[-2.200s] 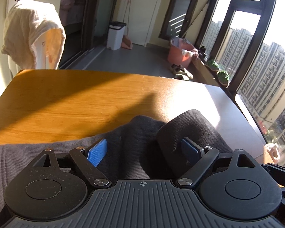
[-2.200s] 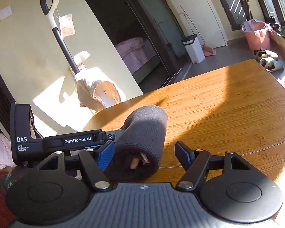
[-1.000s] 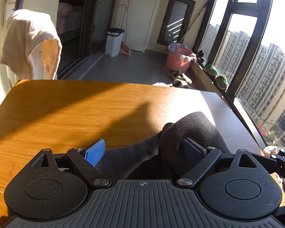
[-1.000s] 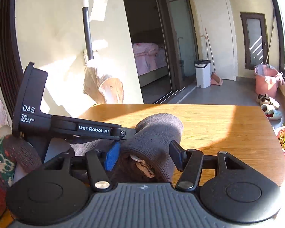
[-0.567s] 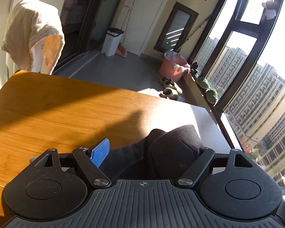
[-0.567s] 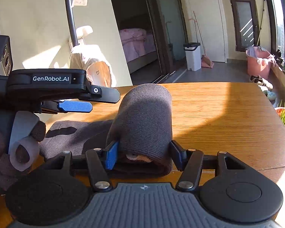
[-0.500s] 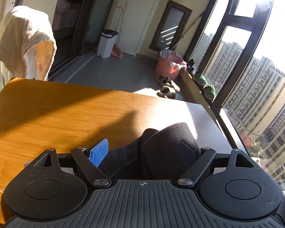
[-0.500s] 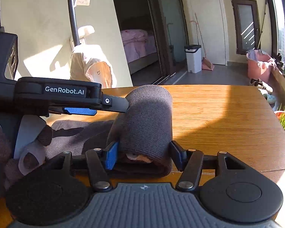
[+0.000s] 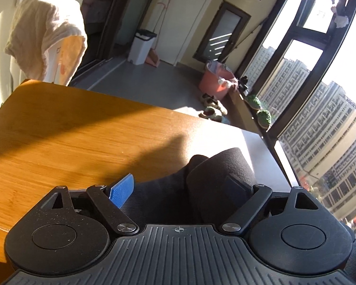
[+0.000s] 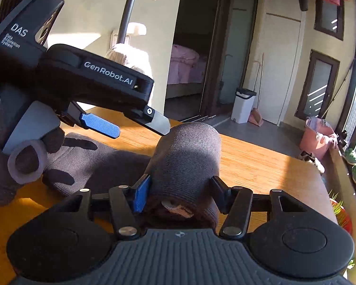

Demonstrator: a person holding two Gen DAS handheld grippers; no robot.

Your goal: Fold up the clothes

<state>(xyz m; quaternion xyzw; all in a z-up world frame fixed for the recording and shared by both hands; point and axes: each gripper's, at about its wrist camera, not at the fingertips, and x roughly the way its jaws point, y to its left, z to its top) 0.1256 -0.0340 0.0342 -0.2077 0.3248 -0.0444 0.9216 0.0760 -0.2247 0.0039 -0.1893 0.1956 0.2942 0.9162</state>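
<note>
Right gripper [image 10: 180,193] clamped on the rolled end of a dark grey knitted garment [image 10: 185,156] — blue-padded finger [image 10: 141,193] pressed to one flank of the roll, black finger to the other. Roll resting on a honey-coloured wooden table [image 10: 261,166], with the unrolled remainder spread flat toward the left. Left gripper [image 10: 121,124] raised above that flat part, jaws apart, touching no cloth, held in a dark knit-gloved hand [image 10: 2,156]. Seen from the left wrist: same garment [image 9: 216,178] bunched between the spread fingers, blue pad [image 9: 122,187] clear of the fabric — black finger lying against the roll's side, contact hard to judge. Beyond the table, a cream towel [image 9: 45,40] draped over a stand, a white lidded bin [image 9: 142,47] and a pink bucket [image 9: 213,83] on the grey floor.
</note>
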